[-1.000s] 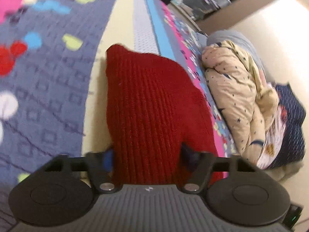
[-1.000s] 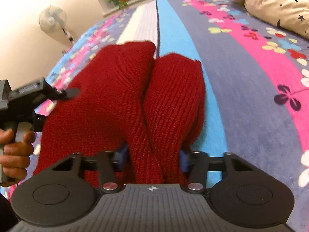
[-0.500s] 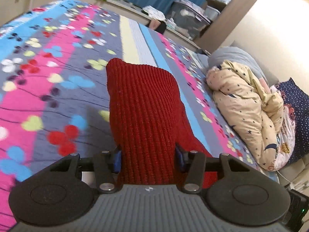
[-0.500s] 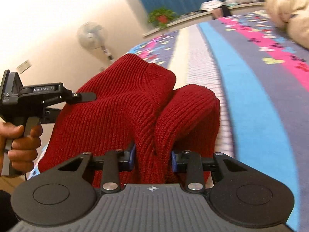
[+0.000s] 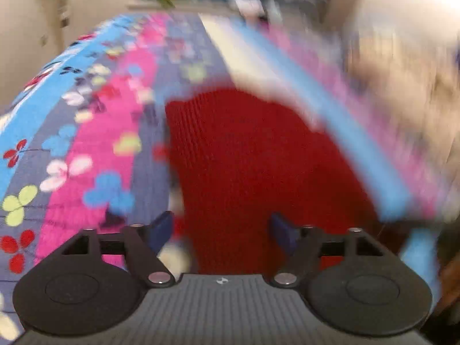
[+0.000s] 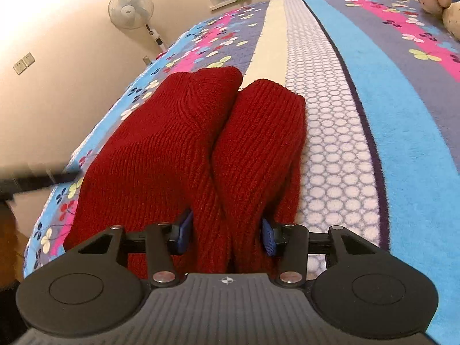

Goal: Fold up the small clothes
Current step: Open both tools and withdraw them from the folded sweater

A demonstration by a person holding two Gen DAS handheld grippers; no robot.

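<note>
Left claw (image 5: 221,228) tilts downward, its jaws just opened wide, pads apart from the red knit (image 5: 244,158). Right claw (image 6: 225,234), also angled down, has been opening, knit bunched between its pads.

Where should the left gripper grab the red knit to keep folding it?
Hedged: the near left edge of the red knit, coming from the bed's near side. The left gripper stands open there, and the knit lies lengthwise away, so that edge is nearest.

The red garment (image 6: 184,155) was a chunky rib-knit, matt and coarse. The bedspread (image 6: 373,92) was soft fleecy cloth (a raised dot texture on its pale stripe). The right gripper (image 6: 225,235) was matt black plastic with ridged blue pads (image 6: 268,240).
</note>
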